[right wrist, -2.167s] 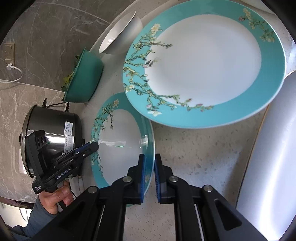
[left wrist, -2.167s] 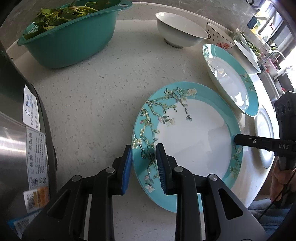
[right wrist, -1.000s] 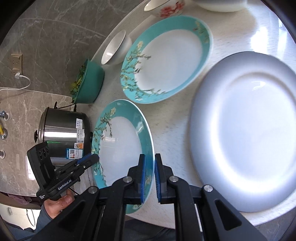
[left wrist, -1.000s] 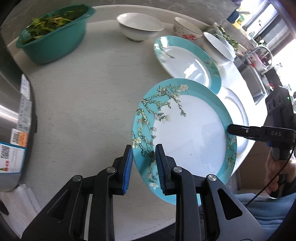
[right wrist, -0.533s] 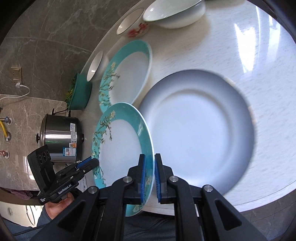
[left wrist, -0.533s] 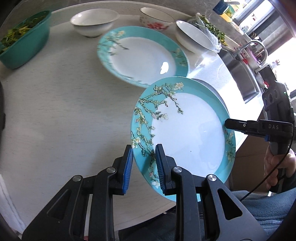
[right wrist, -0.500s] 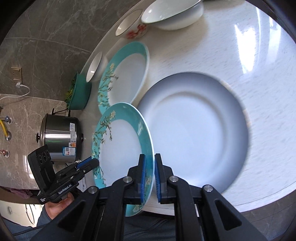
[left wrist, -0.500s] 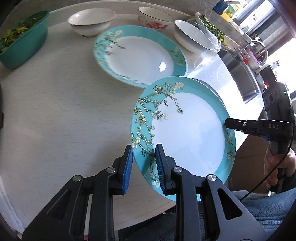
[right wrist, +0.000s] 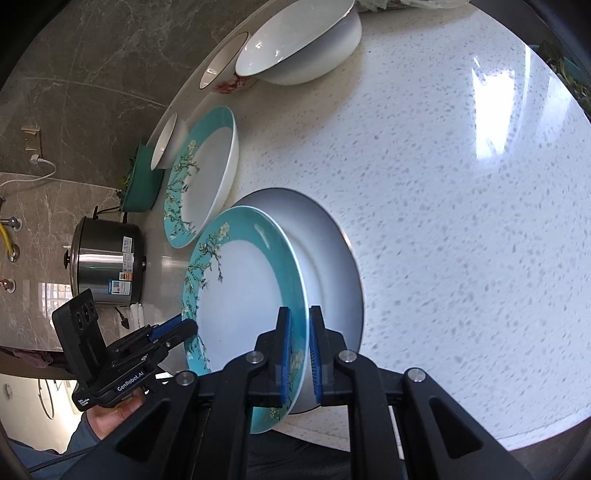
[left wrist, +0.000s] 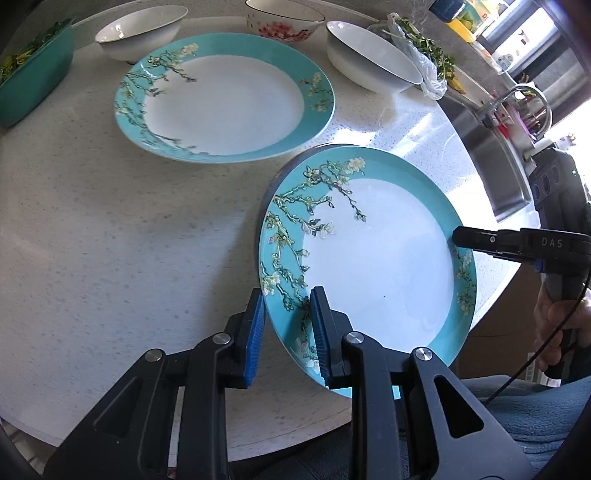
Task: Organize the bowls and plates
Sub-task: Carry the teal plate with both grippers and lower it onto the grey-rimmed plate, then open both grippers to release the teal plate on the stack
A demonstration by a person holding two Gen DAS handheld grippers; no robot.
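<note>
Plate point(left wrist: 376, 266) shifted over white plate point(right wrist: 332, 243) | L tongs point(left wrist: 288, 328) + R tongs point(right wrist: 298, 350) clamped on rim, angled down

Count: 2 teal floral plates point(left wrist: 376, 258) point(left wrist: 221, 99), 1 plain white plate point(right wrist: 332, 258), 3 bowls point(left wrist: 140, 31) point(left wrist: 284, 22) point(left wrist: 369, 59), 1 teal basin point(left wrist: 33, 81), 1 rice cooker point(right wrist: 107, 266).

A green tub point(left wrist: 33, 77) of leafy greens sits far ahead of the left gripper, to its left. A shiny pot point(right wrist: 107, 260) stands left of the right gripper. The bag point(left wrist: 424, 55) probably holds herbs.
</note>
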